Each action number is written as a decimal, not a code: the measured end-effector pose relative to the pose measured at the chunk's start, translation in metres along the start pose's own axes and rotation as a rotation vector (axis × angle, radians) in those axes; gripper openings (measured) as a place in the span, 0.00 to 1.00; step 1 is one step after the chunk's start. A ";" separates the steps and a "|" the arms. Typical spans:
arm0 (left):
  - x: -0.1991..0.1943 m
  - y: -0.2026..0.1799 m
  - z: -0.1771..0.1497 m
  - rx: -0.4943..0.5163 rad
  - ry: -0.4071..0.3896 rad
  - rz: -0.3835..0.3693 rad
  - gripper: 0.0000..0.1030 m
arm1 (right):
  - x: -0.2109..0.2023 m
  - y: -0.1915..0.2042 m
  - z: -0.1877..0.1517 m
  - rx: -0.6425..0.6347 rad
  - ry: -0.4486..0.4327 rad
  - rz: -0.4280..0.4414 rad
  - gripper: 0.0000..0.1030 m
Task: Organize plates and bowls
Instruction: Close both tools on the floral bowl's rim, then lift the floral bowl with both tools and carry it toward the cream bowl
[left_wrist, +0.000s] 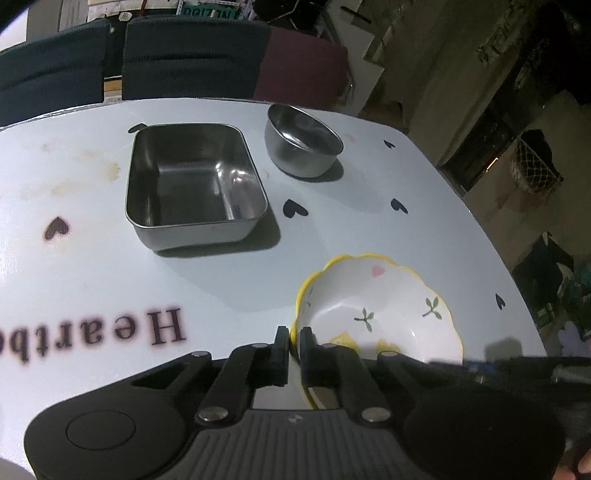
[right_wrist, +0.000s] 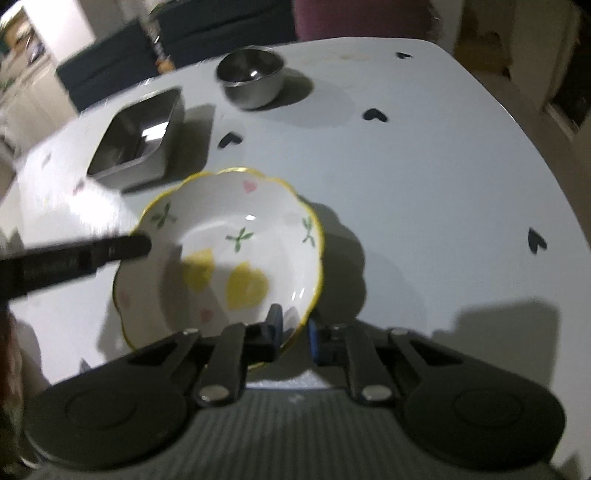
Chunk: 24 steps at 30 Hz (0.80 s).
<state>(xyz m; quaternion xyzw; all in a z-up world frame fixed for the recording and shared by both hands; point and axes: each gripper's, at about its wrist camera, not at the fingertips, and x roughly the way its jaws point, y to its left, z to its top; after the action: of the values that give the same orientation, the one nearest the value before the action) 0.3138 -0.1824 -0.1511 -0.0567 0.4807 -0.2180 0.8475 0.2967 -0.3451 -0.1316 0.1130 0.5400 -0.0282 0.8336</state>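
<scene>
Beyond the gripped ceramic bowl (left_wrist: 380, 314) stand a steel tray (left_wrist: 195, 184) and steel bowl (left_wrist: 301, 147)

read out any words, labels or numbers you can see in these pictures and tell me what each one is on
"Heartb": large dark letters printed on the table, upside down in the left wrist view and cut off at the edge.
Teal sign behind the chairs: pale letters, upside down, too blurred to read for sure.
Ceramic bowl, steel bowl and steel tray: no text.
Right wrist view: no readable text.
</scene>
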 end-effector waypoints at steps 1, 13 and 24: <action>0.000 -0.001 0.000 0.006 0.003 0.000 0.07 | 0.000 -0.001 0.001 0.019 -0.016 -0.004 0.16; 0.005 -0.010 -0.001 0.102 0.052 0.027 0.10 | 0.006 0.005 0.006 0.050 0.003 -0.067 0.14; 0.019 -0.007 0.001 0.088 0.119 0.000 0.15 | 0.005 0.002 0.005 0.055 0.022 -0.055 0.15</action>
<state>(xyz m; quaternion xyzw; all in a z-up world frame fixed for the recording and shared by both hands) 0.3207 -0.1973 -0.1632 -0.0061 0.5202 -0.2418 0.8191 0.3031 -0.3434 -0.1339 0.1212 0.5509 -0.0646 0.8232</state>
